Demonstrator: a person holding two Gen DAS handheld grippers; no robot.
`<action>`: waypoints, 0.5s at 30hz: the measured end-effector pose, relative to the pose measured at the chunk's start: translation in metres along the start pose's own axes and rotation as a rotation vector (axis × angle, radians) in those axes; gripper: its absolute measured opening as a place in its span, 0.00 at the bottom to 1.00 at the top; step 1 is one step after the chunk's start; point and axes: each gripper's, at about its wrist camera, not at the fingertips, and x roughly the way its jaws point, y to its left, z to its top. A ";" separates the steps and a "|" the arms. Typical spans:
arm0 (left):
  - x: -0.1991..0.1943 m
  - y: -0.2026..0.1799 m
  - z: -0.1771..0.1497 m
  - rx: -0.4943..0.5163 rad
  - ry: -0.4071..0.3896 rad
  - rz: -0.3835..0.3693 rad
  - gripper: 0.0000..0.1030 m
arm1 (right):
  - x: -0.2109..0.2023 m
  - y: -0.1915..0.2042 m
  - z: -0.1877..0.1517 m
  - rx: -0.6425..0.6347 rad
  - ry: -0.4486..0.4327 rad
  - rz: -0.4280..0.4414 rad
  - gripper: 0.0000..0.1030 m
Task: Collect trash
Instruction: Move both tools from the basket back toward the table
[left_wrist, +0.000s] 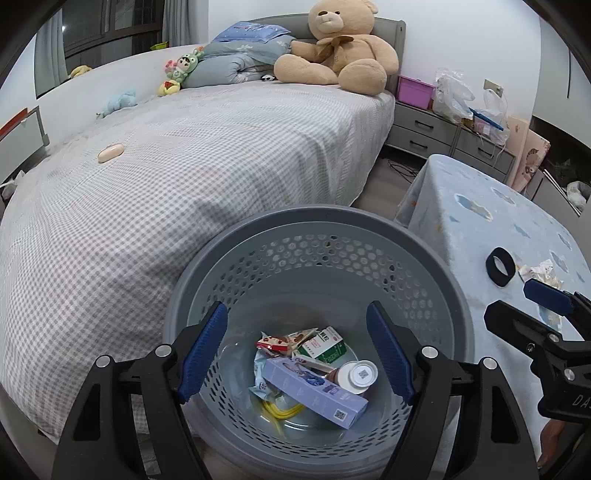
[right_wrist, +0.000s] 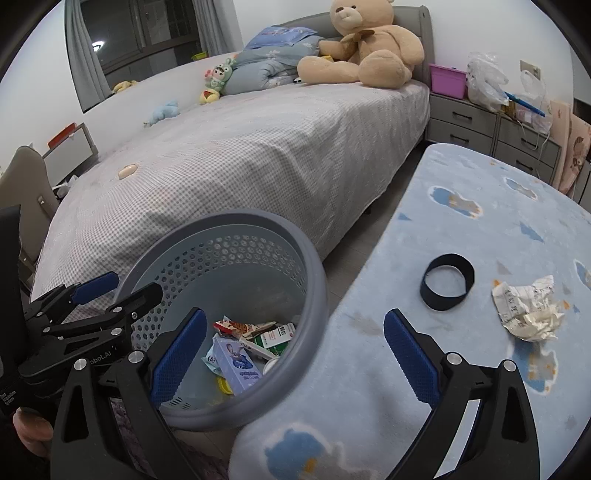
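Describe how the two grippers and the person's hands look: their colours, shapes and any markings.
Each gripper, left gripper and right gripper, has black angular arms with silver round bolts and two long fingers faced with blue textured pads. White lettering is printed on the left gripper's black body, partly readable as "obot.AI". A bare thumb shows at its handle; no sleeve or cable is visible.

You see a grey perforated basket at six o'clock, lilac box inside, grey-white gingham bedspread at ten, tan teddy bear at twelve, pale-blue cloud-print cloth, black ring at three.
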 end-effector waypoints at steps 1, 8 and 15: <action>-0.001 -0.003 0.000 0.005 -0.002 -0.004 0.72 | -0.002 -0.002 -0.001 0.003 0.000 -0.004 0.92; -0.008 -0.024 0.001 0.035 -0.011 -0.038 0.72 | -0.021 -0.029 -0.014 0.043 0.011 -0.043 0.92; -0.020 -0.049 0.002 0.069 -0.031 -0.086 0.73 | -0.045 -0.070 -0.026 0.106 0.020 -0.090 0.93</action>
